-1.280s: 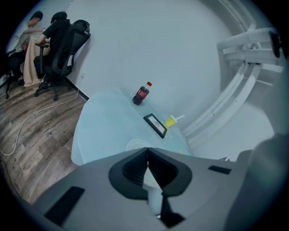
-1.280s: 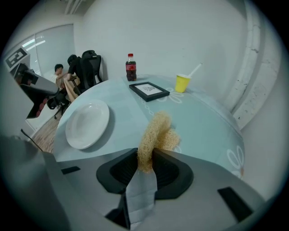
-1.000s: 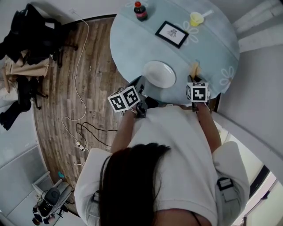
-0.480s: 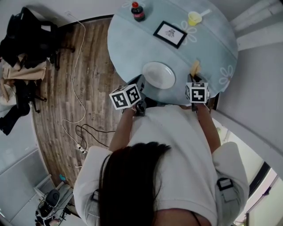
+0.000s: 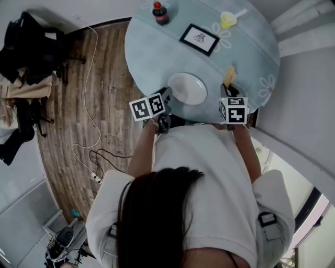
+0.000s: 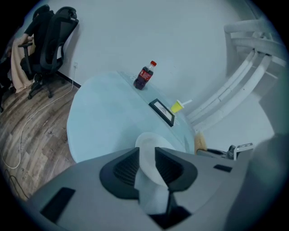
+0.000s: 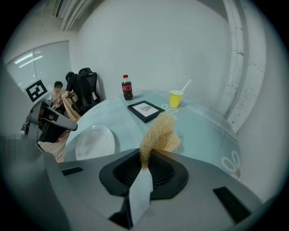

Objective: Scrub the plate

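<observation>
A white plate [image 5: 187, 88] lies on the round pale-blue table [image 5: 152, 57], near its front edge. My left gripper [image 5: 168, 95] sits at the plate's left rim. Its jaws have just been opening and stand open; in the left gripper view [image 6: 146, 153] the plate [image 6: 150, 140] shows in the gap between them. Right of the plate, my right gripper [image 5: 226, 90] is shut on a tan fibrous scrubber [image 5: 229, 76], on which its jaws have just been closing. In the right gripper view [image 7: 147, 159] the scrubber [image 7: 160, 133] sticks up above the jaws, and the plate [image 7: 95, 142] lies at the left.
At the table's far side stand a cola bottle [image 5: 159, 13], a black-framed picture [image 5: 199, 38] and a yellow cup [image 5: 228, 20] with a straw. A chair draped with clothes [image 5: 29, 49] and a white cable [image 5: 90, 99] are on the wooden floor at the left. White panels rise at the right.
My left gripper has dipped toward the plate's left rim. My right gripper has risen slightly, with the scrubber still in it.
</observation>
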### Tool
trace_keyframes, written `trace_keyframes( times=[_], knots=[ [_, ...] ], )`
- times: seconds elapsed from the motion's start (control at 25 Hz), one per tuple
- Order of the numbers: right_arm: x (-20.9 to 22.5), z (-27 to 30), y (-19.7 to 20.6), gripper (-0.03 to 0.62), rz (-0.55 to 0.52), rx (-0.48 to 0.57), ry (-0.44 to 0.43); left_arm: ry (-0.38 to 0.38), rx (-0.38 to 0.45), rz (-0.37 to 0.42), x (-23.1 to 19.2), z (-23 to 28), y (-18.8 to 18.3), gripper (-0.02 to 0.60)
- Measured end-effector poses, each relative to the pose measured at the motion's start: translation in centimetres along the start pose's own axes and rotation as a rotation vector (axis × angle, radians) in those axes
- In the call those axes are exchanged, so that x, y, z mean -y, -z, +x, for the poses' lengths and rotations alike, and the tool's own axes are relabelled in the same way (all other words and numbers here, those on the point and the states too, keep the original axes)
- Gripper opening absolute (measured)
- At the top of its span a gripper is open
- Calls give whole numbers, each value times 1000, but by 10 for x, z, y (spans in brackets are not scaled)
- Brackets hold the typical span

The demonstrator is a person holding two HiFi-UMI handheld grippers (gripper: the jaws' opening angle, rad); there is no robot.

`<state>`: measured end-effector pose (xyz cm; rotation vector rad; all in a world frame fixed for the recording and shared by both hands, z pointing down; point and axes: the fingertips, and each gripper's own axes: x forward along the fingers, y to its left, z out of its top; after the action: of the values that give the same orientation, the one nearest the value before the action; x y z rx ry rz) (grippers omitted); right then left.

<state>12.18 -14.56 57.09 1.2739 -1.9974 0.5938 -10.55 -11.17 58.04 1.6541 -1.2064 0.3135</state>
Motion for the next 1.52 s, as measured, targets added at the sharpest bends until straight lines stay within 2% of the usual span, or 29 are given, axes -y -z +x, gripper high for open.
trace_keyframes(
  times=[0.04, 0.08, 0.32, 0.76, 0.96, 1.28, 1.52],
  knots=[
    [-1, -1, 1, 60, -5, -4, 0, 12, -11, -10, 0, 2, 0, 130],
    [-3, -2, 2, 60, -11, -8, -2, 20, -21, -20, -2, 4, 0, 140],
    [-17, -9, 5, 60, -36, -14, -41, 15, -83, -33, -12, 21, -1, 140],
    [-36, -9, 10, 60, -77, -37, -72, 65, -185, -97, -12, 42, 4, 141],
    [-42, -8, 10, 60, -91, -52, -90, 66, -201, -128, -13, 46, 5, 133],
    [-60, -5, 19, 60, -138, -121, -149, 59, -203, -214, -24, 46, 4, 63],
    [-75, -5, 28, 60, -204, -176, -203, 42, -190, -246, -24, 47, 4, 55]
  ],
)
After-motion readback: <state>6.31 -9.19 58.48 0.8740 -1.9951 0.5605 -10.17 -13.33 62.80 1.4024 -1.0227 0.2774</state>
